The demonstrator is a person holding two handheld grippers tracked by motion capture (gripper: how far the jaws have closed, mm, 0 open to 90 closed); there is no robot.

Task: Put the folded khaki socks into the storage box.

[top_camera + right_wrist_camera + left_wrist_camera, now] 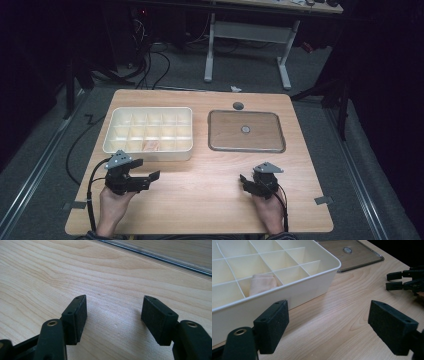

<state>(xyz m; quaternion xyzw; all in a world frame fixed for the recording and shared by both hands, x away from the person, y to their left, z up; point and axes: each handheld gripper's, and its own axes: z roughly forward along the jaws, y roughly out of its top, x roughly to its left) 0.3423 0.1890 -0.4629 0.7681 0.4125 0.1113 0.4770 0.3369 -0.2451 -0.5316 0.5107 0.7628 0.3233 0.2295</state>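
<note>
Both tongs [328,327] [113,317] apart, seemingly empty

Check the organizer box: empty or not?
Not empty. The box holds one folded pinkish cloth in a front-row compartment; the other compartments that show look empty.

Matt cream plastic divider box [312,285] holds soft pinkish cloth [263,283]; pale wood table [342,322] is smooth; clear lid [364,258] is glossy.
</note>
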